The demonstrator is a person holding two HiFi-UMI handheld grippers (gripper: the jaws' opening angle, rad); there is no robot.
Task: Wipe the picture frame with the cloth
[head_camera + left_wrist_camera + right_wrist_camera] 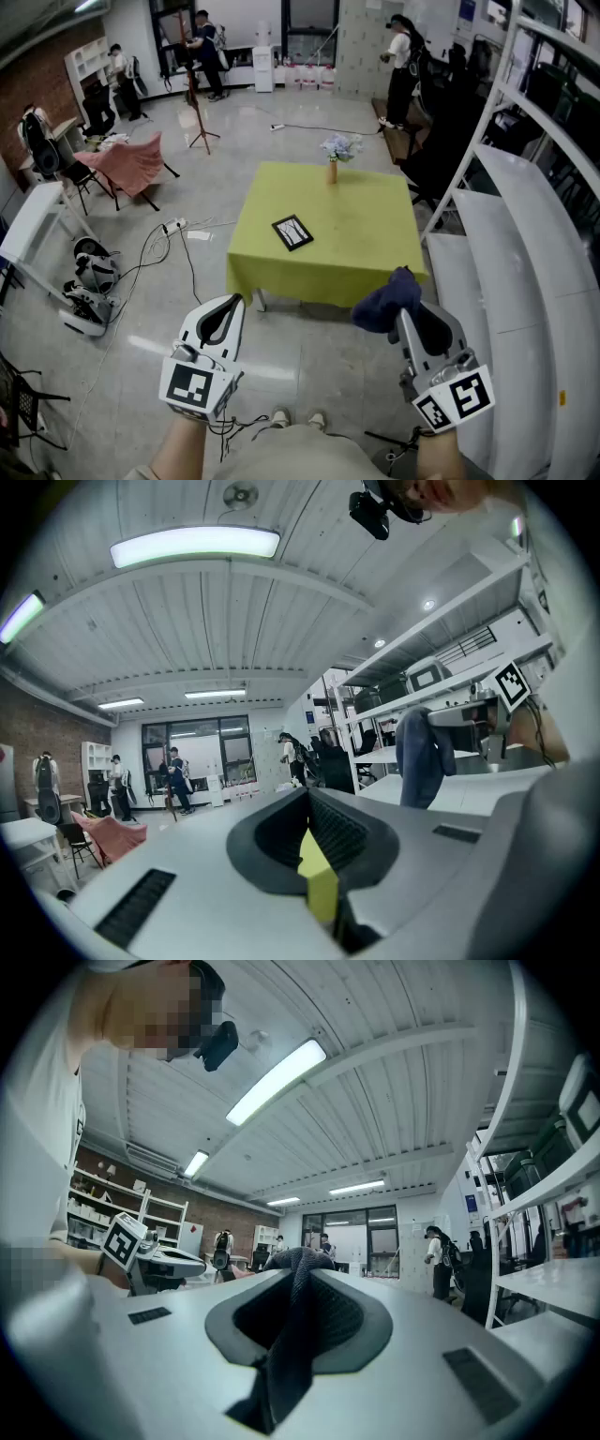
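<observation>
Cloth (382, 302) in right gripper (405, 317) (left (231, 302) empty)

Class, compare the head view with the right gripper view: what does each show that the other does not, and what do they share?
Only the head view shows the yellow-green table, the picture frame lying flat on it, and the vase of flowers near its far edge. Only the right gripper view shows the camera worn on the person's head, seen from below against the ceiling. Both show the dark blue cloth clamped in the right gripper, the left gripper beside it, and people standing far across the room.
</observation>
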